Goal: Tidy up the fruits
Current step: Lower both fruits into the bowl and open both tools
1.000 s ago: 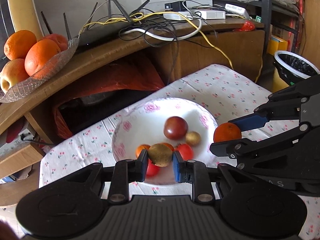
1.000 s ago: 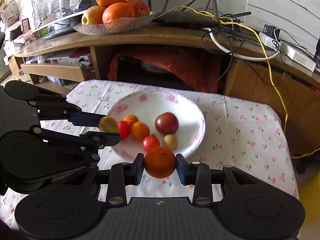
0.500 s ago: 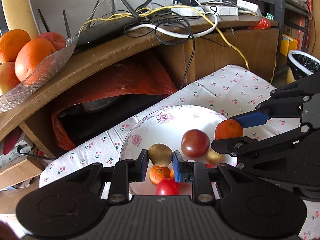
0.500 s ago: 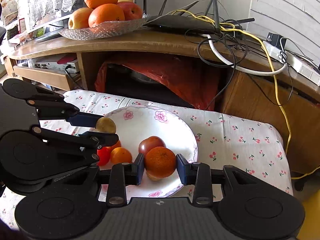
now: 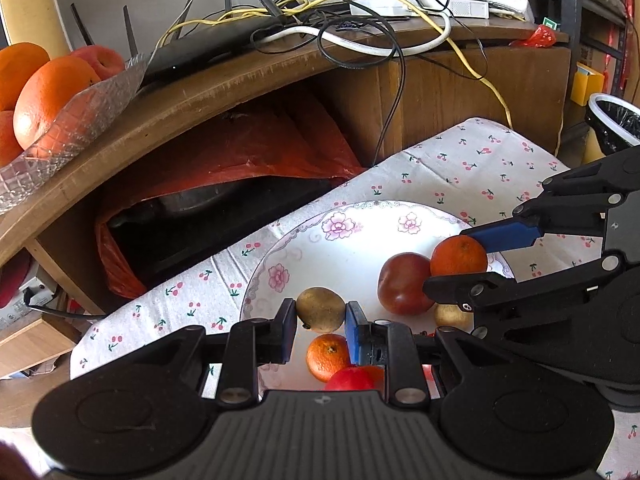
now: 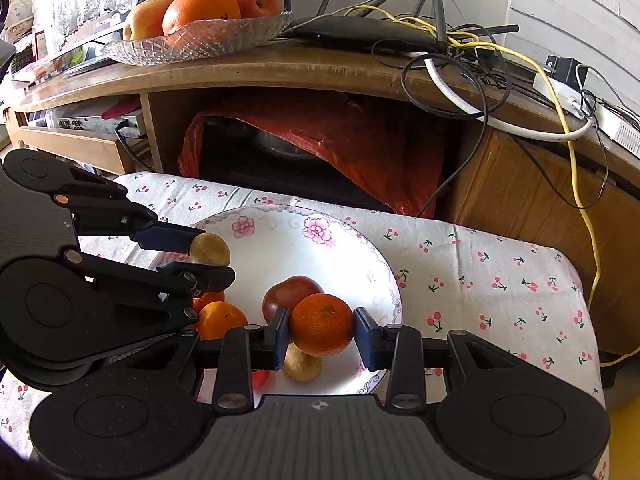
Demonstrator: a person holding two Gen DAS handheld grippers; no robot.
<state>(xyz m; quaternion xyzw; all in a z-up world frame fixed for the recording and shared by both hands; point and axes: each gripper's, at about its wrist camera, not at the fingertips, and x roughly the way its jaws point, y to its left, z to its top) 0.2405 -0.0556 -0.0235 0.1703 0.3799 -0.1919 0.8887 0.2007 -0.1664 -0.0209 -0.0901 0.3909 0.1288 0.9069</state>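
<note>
My left gripper (image 5: 321, 322) is shut on a small brown-yellow fruit (image 5: 320, 308), held above the white flowered plate (image 5: 340, 236). My right gripper (image 6: 321, 336) is shut on a tangerine (image 6: 321, 324), held above the same plate (image 6: 304, 240). Each gripper shows in the other's view: the right one (image 5: 460, 258) with the tangerine (image 5: 458, 255), the left one (image 6: 210, 254) with the brown fruit (image 6: 210, 249). On the plate lie a dark red apple-like fruit (image 5: 403, 289), a small tangerine (image 5: 327, 357), a red tomato (image 5: 350, 378) and a small brown fruit (image 6: 302, 364).
A glass dish (image 6: 200, 38) with oranges and apples stands on the wooden shelf (image 6: 280, 72) behind the cherry-print table (image 6: 480, 280). Routers and tangled cables (image 6: 440, 52) lie on the shelf. A red bag (image 5: 240, 152) fills the space under it. A bin (image 5: 614, 120) stands far right.
Both grippers have moved forward and higher over the plate, still holding their fruits. The plate now sits lower and nearer in both views, and the shelf looms larger.
</note>
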